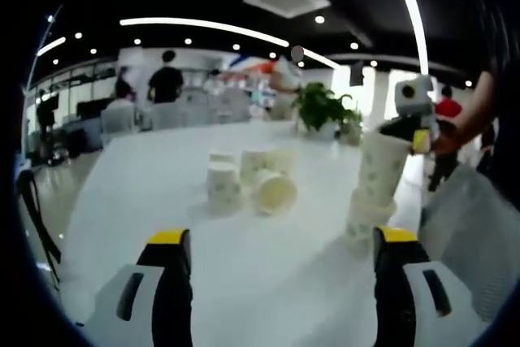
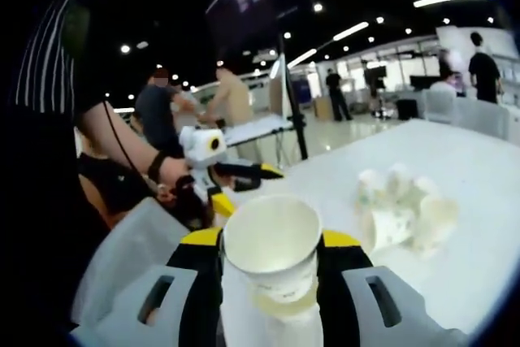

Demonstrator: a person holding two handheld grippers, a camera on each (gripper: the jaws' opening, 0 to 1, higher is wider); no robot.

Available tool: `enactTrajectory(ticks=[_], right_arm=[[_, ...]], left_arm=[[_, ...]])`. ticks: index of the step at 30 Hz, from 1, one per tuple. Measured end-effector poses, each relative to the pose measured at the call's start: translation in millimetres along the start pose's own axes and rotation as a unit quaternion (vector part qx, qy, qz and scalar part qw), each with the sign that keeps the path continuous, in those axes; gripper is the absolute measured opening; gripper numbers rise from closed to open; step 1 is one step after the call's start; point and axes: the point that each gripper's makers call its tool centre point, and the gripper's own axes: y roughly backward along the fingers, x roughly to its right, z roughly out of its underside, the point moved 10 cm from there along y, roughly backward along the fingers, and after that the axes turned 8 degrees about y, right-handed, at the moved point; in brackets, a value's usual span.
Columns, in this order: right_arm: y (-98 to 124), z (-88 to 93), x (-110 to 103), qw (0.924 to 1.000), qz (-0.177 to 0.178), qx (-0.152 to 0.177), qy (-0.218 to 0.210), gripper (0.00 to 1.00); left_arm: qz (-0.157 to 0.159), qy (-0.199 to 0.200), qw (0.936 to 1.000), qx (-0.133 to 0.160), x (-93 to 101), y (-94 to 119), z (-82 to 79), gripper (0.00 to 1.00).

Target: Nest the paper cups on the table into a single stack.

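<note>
No readable text, label, brand, number or sign anywhere. Small greenish marks on the white paper cups (image 1: 223, 187) on the white tabletop (image 1: 154, 193) and on the tilted white paper cup (image 2: 272, 251), too blurred to tell whether pattern or lettering.

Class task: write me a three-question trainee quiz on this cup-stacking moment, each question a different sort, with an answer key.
1. True or false: the right gripper is shut on a paper cup held over the stack on the white table.
2. Multiple choice: in the loose group of cups, the cup nearest the stack is A) upright, B) lying on its side, C) crushed flat.
3. Fill in: the left gripper has its jaws ____ with nothing between them.

Key: 1 true; 2 B; 3 open.
</note>
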Motion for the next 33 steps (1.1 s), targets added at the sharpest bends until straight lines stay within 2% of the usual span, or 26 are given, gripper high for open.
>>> enactTrajectory(ticks=[22, 33], right_arm=[[-5.3, 20.1, 0.5, 0.9996, -0.005, -0.026, -0.002, 0.42], [-7.9, 25.7, -2.7, 0.999, -0.009, -0.043, 0.013, 0.44]], left_arm=[[-0.003, 0.007, 1.0, -0.005, 1.1, 0.6, 4.5, 0.9], [-0.003, 0.007, 1.0, -0.004, -0.1, 0.7, 2.6, 0.9]])
